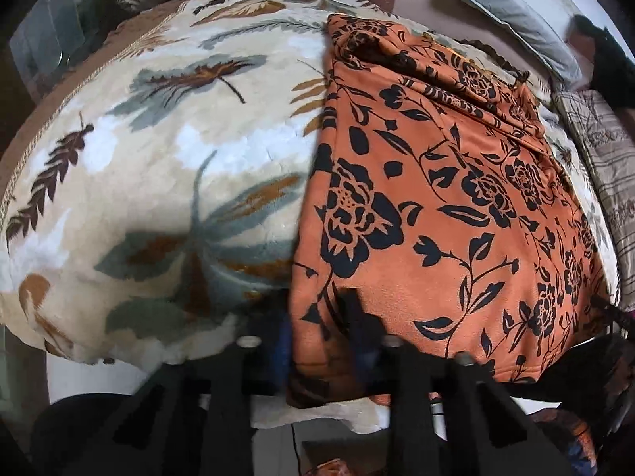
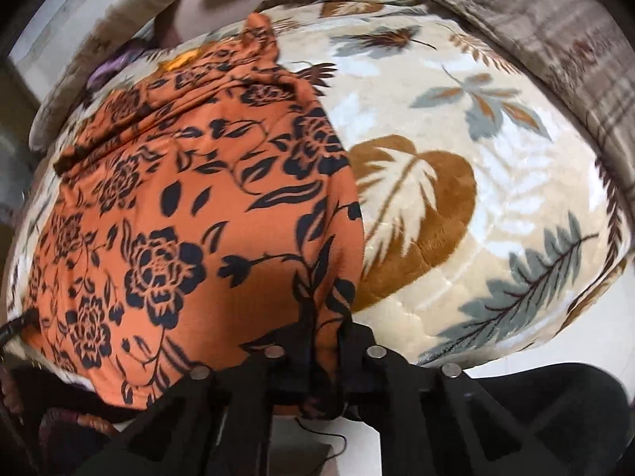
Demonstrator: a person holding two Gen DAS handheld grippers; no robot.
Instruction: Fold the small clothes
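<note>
An orange garment with black flower print lies spread on a cream leaf-patterned blanket. My left gripper is shut on the garment's near left corner at the bed's edge. In the right wrist view the same garment fills the left half, on the blanket. My right gripper is shut on the garment's near right corner, with cloth bunched between the fingers. The garment's far end is rumpled.
Pillows and a striped brown quilt lie at the far and right sides of the bed. The quilt also shows in the right wrist view. The bed's near edge drops to the floor.
</note>
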